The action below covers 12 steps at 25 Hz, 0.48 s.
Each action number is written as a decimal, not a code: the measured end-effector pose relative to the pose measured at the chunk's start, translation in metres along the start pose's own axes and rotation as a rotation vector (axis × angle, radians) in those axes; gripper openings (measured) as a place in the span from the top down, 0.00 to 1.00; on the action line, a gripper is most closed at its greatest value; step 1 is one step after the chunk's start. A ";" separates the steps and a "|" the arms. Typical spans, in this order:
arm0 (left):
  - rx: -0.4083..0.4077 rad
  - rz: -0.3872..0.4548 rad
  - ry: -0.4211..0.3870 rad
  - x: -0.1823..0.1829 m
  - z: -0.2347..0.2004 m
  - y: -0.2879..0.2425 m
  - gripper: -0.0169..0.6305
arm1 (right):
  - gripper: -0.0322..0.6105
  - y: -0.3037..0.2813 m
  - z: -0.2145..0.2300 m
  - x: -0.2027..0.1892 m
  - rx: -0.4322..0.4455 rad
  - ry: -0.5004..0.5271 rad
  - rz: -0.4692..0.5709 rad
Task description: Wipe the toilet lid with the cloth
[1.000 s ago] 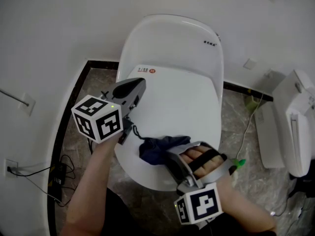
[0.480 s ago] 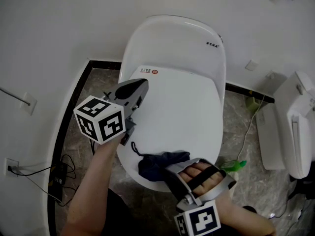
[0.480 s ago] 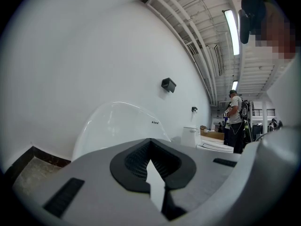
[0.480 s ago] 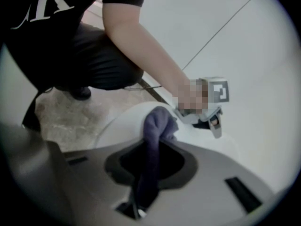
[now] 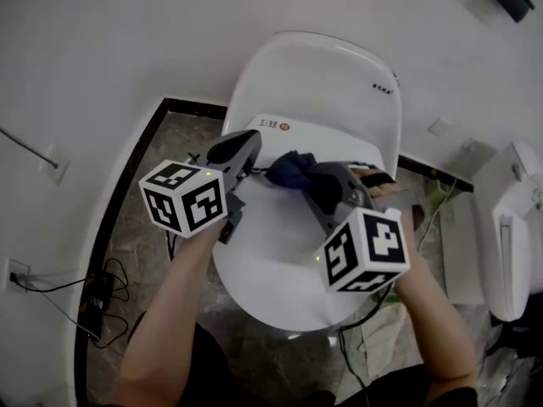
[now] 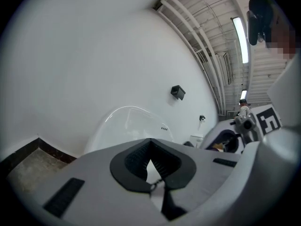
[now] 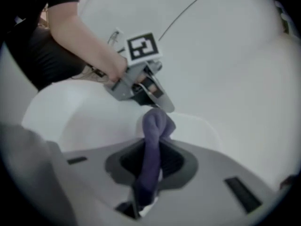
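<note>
Back edge of toilet lid [image 5: 284, 261]: your cloth [image 5: 291, 168] now sits here, close to the red sticker [image 5: 273, 125]. A second ago it lay bunched at the front edge.
Right gripper [image 5: 316, 181]: pinching the cloth. The right gripper view shows the dark blue fabric running up between the pads, with a bunch standing out past the tips. You have carried it from the front edge to the back in one sweep.
Left gripper [image 5: 246, 148]: jaws pressed together with nothing in them. It hangs over the left edge of the lid, much where it was, with its tip just beside the cloth.
Contact: not confirmed. No view settles whether the bunch is pressing on the lid or riding just above it.
Coverage: judged partial. One front-to-back pass down the middle looks done, while both sides of the lid show no sign of attention.
Meaning for the task: wiping is under way, not finished.
Risk: the cloth is gripped as a narrow twist, so each pass likely cleans only a thin strip.
</note>
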<state>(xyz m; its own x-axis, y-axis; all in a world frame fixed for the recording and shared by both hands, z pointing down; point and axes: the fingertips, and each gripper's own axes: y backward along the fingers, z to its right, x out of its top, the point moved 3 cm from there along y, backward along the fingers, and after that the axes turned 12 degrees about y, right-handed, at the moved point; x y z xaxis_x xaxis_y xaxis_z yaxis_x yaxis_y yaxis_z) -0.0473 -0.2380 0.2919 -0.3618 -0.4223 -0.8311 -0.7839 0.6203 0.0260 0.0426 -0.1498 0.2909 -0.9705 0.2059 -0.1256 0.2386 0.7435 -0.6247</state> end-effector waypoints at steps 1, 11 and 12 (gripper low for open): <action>0.009 0.010 0.010 0.002 -0.003 0.001 0.95 | 0.84 -0.014 0.014 -0.003 -0.006 0.007 -0.016; 0.069 0.088 0.104 0.012 -0.035 0.010 0.95 | 0.84 -0.127 0.068 -0.022 0.060 0.035 -0.155; 0.075 0.096 0.120 0.013 -0.040 0.012 0.95 | 0.84 -0.132 0.070 -0.023 0.065 0.037 -0.164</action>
<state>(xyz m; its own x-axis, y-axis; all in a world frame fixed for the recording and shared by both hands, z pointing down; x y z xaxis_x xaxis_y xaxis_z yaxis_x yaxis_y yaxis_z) -0.0810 -0.2624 0.3039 -0.4945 -0.4318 -0.7543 -0.7047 0.7072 0.0571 0.0307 -0.2972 0.3222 -0.9940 0.1092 0.0097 0.0731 0.7265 -0.6833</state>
